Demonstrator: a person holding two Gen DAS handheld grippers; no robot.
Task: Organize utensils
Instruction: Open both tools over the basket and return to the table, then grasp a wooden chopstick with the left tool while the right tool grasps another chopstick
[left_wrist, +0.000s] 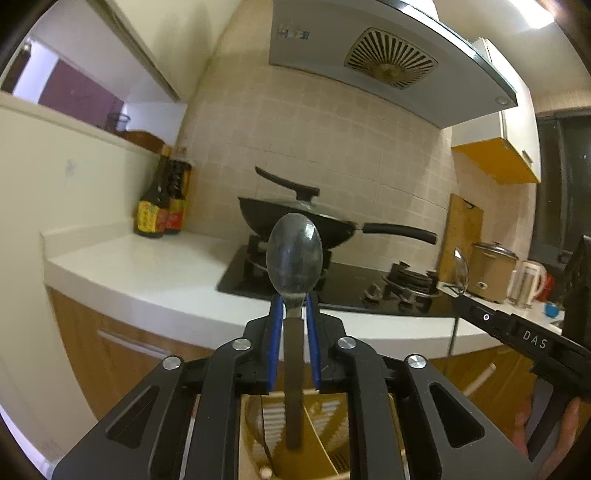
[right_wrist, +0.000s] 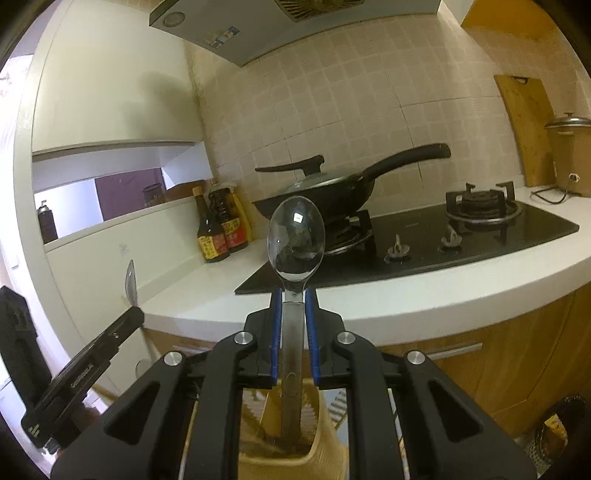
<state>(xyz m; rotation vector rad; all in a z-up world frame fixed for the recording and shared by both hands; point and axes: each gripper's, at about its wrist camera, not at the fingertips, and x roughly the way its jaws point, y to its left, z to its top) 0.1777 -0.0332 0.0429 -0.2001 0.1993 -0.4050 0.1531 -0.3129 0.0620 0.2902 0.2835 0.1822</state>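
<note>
left gripper (left_wrist: 294, 306) pinching spoon (left_wrist: 294, 254) by the neck, bowl up, handle down over beige utensil holder (left_wrist: 325, 439), right gripper (right_wrist: 294, 301) clamped on second spoon (right_wrist: 295, 240), same pose, wok (right_wrist: 325, 192) on stove behind

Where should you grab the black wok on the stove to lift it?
Grip the wok by its long black handle, coming from the right side of the stove. The handle sticks out up and rightward, clear of the lid, and gives the fingers a slim bar to close around.
</note>
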